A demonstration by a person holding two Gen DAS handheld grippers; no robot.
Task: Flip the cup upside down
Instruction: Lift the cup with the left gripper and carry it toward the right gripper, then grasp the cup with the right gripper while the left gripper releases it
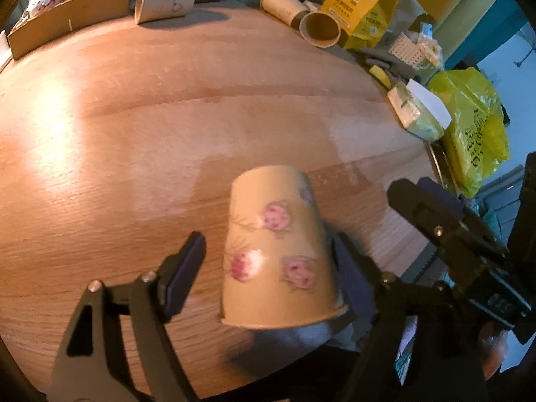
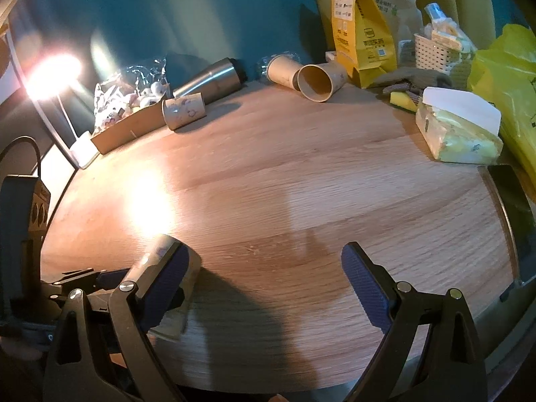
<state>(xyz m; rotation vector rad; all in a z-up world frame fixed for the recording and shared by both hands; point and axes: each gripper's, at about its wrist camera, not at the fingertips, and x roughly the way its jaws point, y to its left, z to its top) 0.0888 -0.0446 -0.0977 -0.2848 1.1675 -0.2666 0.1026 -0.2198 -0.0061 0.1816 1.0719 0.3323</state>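
Observation:
A tan paper cup (image 1: 274, 251) with pink flower prints stands upside down, rim down, near the front edge of the round wooden table (image 1: 167, 117). My left gripper (image 1: 268, 261) is open, its fingers on either side of the cup with a gap on the left side. In the right wrist view the cup (image 2: 182, 288) shows partly behind my right gripper's left finger (image 2: 164, 288). My right gripper (image 2: 264, 284) is open and empty, to the right of the cup. It also shows in the left wrist view at the right (image 1: 435, 214).
Paper cups lie on their sides at the back: one printed (image 2: 184, 109), two plain (image 2: 315, 78). A steel tumbler (image 2: 211, 80), a cardboard tray of snacks (image 2: 127, 127), a yellow bag (image 2: 358, 26), a white basket (image 2: 432, 53), a tissue pack (image 2: 459, 134) and a yellow plastic bag (image 2: 512, 83) ring the table.

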